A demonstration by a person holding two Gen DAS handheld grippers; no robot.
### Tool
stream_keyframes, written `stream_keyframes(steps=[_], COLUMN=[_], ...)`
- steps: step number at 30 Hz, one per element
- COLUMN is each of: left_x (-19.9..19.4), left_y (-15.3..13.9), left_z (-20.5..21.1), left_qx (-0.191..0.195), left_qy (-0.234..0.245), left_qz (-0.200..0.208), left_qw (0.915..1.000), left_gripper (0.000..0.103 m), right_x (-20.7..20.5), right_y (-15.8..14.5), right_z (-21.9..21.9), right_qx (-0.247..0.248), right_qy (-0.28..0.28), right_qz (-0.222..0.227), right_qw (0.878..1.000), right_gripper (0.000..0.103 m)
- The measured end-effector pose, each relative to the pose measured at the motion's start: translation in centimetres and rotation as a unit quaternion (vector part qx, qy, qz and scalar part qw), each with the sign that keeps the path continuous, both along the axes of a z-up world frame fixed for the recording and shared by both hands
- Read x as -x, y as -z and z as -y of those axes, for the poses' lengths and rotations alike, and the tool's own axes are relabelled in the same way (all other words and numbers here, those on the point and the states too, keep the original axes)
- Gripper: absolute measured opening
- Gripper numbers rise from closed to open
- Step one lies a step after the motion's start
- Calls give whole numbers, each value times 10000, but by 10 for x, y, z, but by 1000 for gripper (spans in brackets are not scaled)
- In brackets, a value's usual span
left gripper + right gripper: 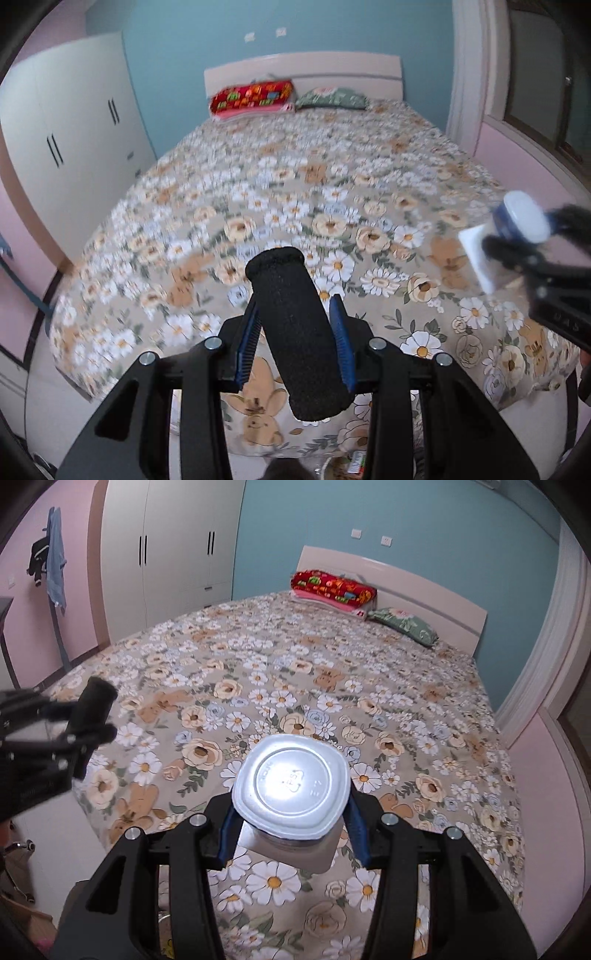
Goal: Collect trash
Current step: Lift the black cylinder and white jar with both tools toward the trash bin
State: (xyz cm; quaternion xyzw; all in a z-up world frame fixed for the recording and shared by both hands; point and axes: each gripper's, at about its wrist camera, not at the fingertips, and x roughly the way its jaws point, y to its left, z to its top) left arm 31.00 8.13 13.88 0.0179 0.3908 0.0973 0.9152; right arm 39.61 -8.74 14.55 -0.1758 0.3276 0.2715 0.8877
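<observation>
Above the foot of the bed [332,177], a black foam tube [291,332] is held by the left claw [295,339], whose blue pads are closed against the tube's sides. The tube is gripped near its middle and at a slant, so a slide between the pads could be expected if the claw were swung sharply or its hold slackened; the tube would then probably land on the flowered bedcover or on the floor beside the bed. The left claw is pointed down and forward over the bed. To its right, a white plastic cup [291,794] is clamped by the right claw [291,819], partly open around it, with the cup's base turned toward the camera and its square rim pointed away. The cup is thin-walled by the look of it, so it could be crushed by a harder squeeze, or twisted out of the pads by a jolt; any dregs could be spilled on the bedcover. The right claw is likewise tilted down over the bed. No bin can be made out clearly in either view.
</observation>
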Motion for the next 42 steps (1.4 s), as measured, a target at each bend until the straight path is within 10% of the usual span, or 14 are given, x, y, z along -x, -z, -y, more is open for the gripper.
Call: stream_keyframes(steps=[21, 42], left_x=[105, 165], left_y=[-93, -36], left_z=[42, 67], left_qx=[-491, -671], left_qy=[854, 1454], left_qz=[811, 506], left_qw=[9918, 9858], left_gripper=[40, 40], right_x=[153, 215], right_y=[-91, -50], right_z=[34, 38], right_qx=[6, 75], right_qy=[-38, -288], right_qz=[608, 313], right_qw=[9981, 9991], right_gripper=[49, 49])
